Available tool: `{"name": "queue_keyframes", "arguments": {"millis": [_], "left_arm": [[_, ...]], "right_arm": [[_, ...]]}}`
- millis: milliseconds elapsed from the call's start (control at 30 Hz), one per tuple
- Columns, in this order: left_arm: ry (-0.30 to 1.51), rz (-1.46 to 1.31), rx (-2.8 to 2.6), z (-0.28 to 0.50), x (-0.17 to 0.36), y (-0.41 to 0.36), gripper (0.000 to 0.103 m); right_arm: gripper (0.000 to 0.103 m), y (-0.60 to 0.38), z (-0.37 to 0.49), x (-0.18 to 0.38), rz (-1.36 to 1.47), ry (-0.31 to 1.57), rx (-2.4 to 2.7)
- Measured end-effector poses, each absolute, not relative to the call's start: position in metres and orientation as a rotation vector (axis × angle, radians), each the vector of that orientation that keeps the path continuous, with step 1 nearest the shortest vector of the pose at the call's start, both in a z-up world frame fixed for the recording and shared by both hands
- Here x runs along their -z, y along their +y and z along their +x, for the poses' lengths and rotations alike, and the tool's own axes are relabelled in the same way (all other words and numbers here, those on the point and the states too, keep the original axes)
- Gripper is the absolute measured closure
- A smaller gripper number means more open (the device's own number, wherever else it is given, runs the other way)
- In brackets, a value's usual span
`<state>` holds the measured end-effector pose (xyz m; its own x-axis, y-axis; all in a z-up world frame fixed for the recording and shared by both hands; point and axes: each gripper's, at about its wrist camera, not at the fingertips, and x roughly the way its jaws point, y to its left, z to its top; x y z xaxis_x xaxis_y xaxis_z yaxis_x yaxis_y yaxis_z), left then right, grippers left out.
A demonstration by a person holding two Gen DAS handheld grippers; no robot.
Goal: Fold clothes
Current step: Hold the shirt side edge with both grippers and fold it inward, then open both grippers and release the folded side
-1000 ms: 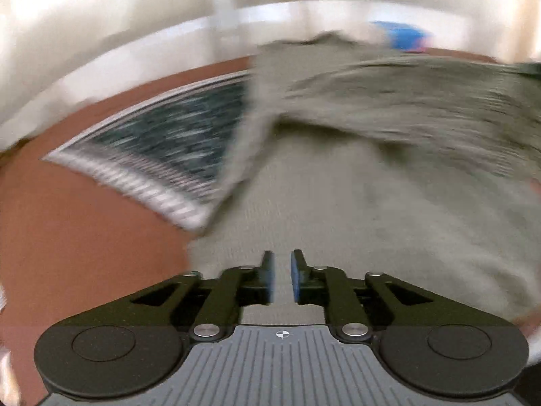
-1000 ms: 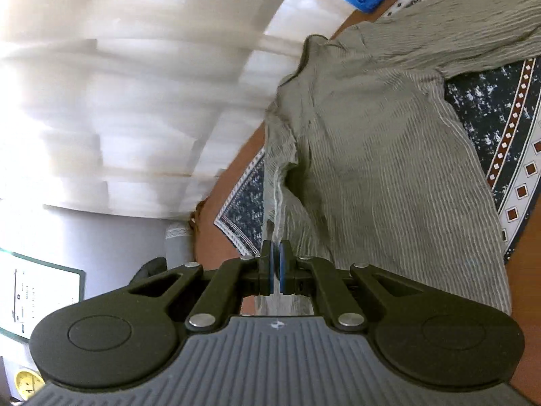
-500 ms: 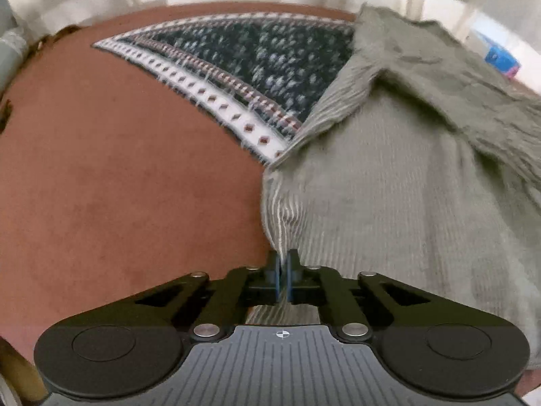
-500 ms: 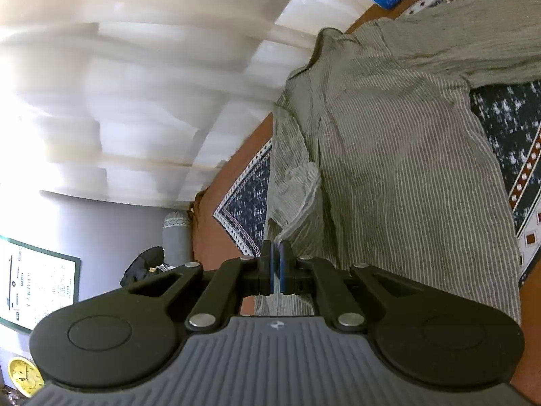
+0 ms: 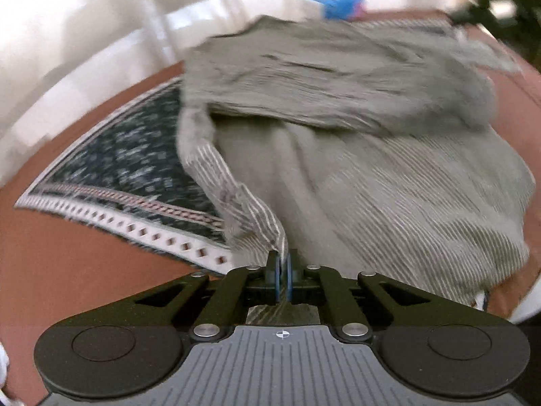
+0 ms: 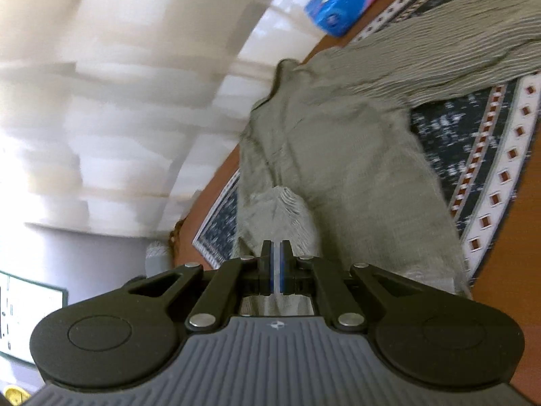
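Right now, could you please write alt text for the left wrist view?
The left gripper is shut on the hem of a grey-green striped shirt, lifting a strip of it. The shirt lies on a dark patterned rug over a reddish-brown surface.

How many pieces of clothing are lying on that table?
1: a grey-green striped shirt is spread over the patterned cloth on the table. Both claws pinch its edge, the left and the right. Anything under it would be hidden.

Pale curtains [image 6: 118, 101], brightly backlit, hung behind a reddish-brown table [image 5: 67, 270]; a grey wall [image 6: 101, 257] carried what appeared to be a framed notice [image 6: 20, 318].
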<state>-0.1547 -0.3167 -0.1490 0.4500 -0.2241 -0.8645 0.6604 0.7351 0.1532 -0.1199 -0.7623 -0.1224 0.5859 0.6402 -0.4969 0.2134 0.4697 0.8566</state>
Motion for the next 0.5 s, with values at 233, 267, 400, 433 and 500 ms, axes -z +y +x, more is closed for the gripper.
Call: {"name": "queue_keyframes", "arguments": {"millis": [233,267,400,433,500], "left_arm": [[1.035,0.566,0.609,-0.155,0.186,-0.330,0.080],[1.030,0.557,0.606,-0.155,0.188,-0.329,0.079],[1.077,0.471,0.606,-0.150,0.179,-0.322,0.057],[1.092,0.422,0.618,-0.149,0.171,-0.317,0.048],[1.081,0.331,0.614,-0.150,0.152,-0.302,0.044]], "right_arm": [[0.097,-0.765,-0.111,0.133,1.010,0.986,-0.274],[0.097,-0.760,-0.106,0.134,0.981,1.000,-0.289],[0.097,-0.730,-0.079,0.134,0.851,1.041,-0.358],[0.096,-0.721,-0.069,0.134,0.816,1.047,-0.379],[0.082,-0.703,-0.050,0.131,0.740,1.051,-0.416]]}}
